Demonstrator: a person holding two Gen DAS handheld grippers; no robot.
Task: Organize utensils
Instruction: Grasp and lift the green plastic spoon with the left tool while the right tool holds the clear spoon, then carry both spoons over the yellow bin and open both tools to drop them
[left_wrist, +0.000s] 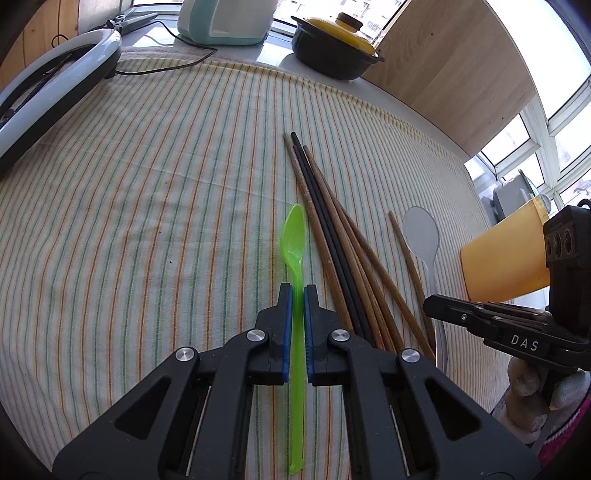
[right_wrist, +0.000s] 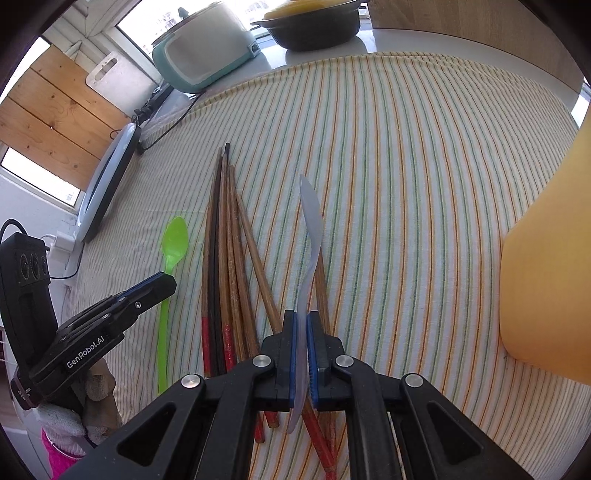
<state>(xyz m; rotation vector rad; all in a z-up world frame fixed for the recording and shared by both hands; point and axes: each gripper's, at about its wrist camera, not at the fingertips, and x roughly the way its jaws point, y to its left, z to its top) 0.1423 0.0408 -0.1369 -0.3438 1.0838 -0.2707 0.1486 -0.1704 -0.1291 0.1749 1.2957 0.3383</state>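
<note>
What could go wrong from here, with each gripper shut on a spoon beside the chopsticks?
1. The right gripper pinches the pale spoon edge-on, so it may twist or slip.
2. Its handle lies among the chopsticks; lifting could drag or scatter them.
3. The left gripper holds the green spoon mid-handle; the long ends could swing into the chopsticks.

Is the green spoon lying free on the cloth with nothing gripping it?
No, the left gripper is shut on the green spoon, its blue pads pressed against both sides of the handle above the striped cloth.

Chopsticks on cloth, between 2 spoons.
</note>
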